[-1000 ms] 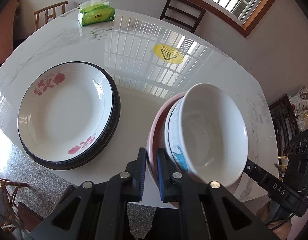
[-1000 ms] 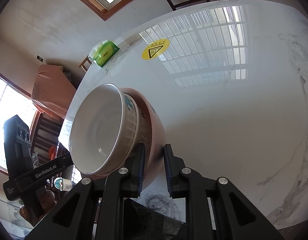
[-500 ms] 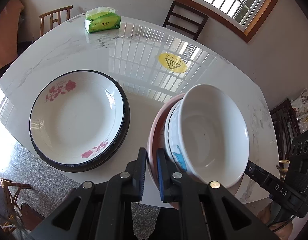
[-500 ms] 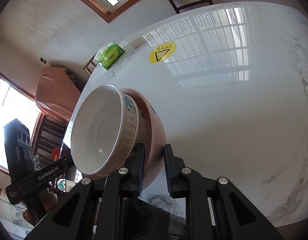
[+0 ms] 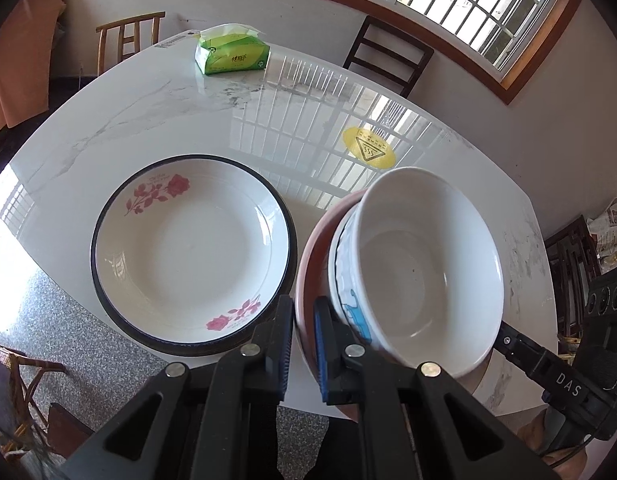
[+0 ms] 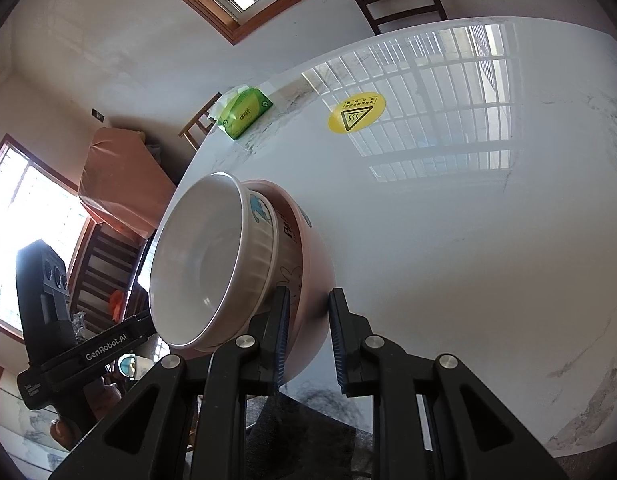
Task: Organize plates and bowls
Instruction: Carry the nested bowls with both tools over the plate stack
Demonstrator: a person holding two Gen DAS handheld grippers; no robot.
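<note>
- Left wrist view: your left gripper (image 5: 304, 340) is clenched on the pink bowl (image 5: 312, 256) rim, white bowl (image 5: 424, 264) nested inside, right of your fingers; the plates (image 5: 192, 252) have slid nearer, so you've lifted the stack.
- Right wrist view: your right gripper (image 6: 307, 334) pinches the pink bowl (image 6: 308, 256) wall between its pads, clear of the table (image 6: 468, 240).

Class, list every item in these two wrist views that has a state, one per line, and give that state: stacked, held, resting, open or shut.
White bowl: nested in the pink bowl, tilted, empty.
Pink bowl: gripped by both rims, off the table.
Floral plate: stacked on the dark-rimmed plate, empty.
Dark-rimmed plate: flat on the table.
Tissue pack: opened, tissue sticking out.
Left hand-held gripper: shut on the pink bowl's rim.
Right hand-held gripper: shut on the pink bowl's wall.
</note>
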